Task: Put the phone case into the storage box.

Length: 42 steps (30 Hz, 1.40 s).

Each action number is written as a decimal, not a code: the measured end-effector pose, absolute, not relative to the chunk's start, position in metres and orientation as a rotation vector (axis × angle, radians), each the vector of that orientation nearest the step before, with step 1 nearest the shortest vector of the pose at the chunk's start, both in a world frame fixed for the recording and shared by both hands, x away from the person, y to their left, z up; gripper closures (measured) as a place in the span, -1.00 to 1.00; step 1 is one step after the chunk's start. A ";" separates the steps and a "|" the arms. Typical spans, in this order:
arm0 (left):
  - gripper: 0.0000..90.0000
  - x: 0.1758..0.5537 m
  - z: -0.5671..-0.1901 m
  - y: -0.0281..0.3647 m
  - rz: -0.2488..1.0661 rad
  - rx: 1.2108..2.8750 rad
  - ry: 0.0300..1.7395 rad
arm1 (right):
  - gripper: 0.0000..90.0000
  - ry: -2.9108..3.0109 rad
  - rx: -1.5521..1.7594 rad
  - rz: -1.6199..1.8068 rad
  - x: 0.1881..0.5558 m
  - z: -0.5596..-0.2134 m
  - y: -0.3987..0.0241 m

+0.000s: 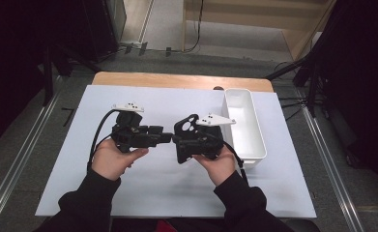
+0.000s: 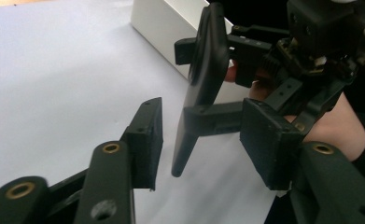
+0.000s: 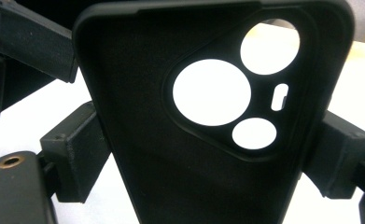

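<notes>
A black phone case (image 1: 185,129) with round camera cut-outs stands upright above the white mat, its hollow inside facing the right gripper view (image 3: 171,168). My right gripper (image 1: 182,143) is shut on it, one pad on each long edge (image 3: 210,156). My left gripper (image 1: 167,138) points at it from the left, level with it. In the left gripper view the case (image 2: 207,60) shows edge-on, and its lower end hangs between my left gripper's (image 2: 206,140) pads, which stand apart and touch neither face. The right gripper (image 2: 192,86) also shows there, clamped across the case.
A white rectangular bin (image 1: 260,145) lies lengthwise on the mat just right of my right hand; its wall (image 2: 166,25) rises behind the case. The white mat (image 1: 177,193) covers most of the wooden table (image 1: 177,79). Dark stands and floor surround the table.
</notes>
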<state>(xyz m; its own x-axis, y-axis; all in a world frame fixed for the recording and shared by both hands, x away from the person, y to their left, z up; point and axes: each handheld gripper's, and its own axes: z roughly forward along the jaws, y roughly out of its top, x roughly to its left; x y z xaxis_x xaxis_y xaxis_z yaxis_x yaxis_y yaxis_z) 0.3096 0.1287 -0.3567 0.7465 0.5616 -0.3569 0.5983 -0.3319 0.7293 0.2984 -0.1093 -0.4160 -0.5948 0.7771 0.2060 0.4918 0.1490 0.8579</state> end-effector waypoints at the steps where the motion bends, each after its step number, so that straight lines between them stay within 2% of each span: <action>1: -0.03 0.310 -0.358 0.129 -0.038 2.010 0.868 | -0.76 2.141 1.231 1.425 0.299 -0.416 -0.110; 6: -0.17 0.312 -0.368 0.136 0.026 2.009 0.829 | -0.76 2.128 1.232 1.431 0.301 -0.413 -0.114; 7: -0.26 0.312 -0.369 0.137 0.030 2.014 0.829 | -0.76 2.131 1.229 1.434 0.301 -0.412 -0.114; 11: -0.29 0.312 -0.378 0.143 0.026 2.001 0.838 | -0.76 2.137 1.231 1.440 0.302 -0.410 -0.114; 13: -0.37 0.312 -0.383 0.146 0.022 1.980 0.840 | -0.76 2.135 1.228 1.444 0.303 -0.409 -0.115; 23: -0.37 0.307 -0.405 0.158 0.073 1.930 0.843 | -0.76 2.148 1.231 1.455 0.306 -0.407 -0.119; 42: -0.37 0.292 -0.437 0.165 0.069 2.000 0.793 | -0.76 2.141 1.256 1.451 0.307 -0.404 -0.129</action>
<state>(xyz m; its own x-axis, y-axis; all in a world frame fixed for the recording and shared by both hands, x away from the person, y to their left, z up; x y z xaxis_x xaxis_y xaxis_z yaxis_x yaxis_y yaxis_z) 0.2917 0.1653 -0.4370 0.7881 0.5572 -0.2616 0.5037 -0.3395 0.7944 0.3071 -0.1294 -0.4041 -0.5896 0.7723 0.2367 0.5060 0.1247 0.8535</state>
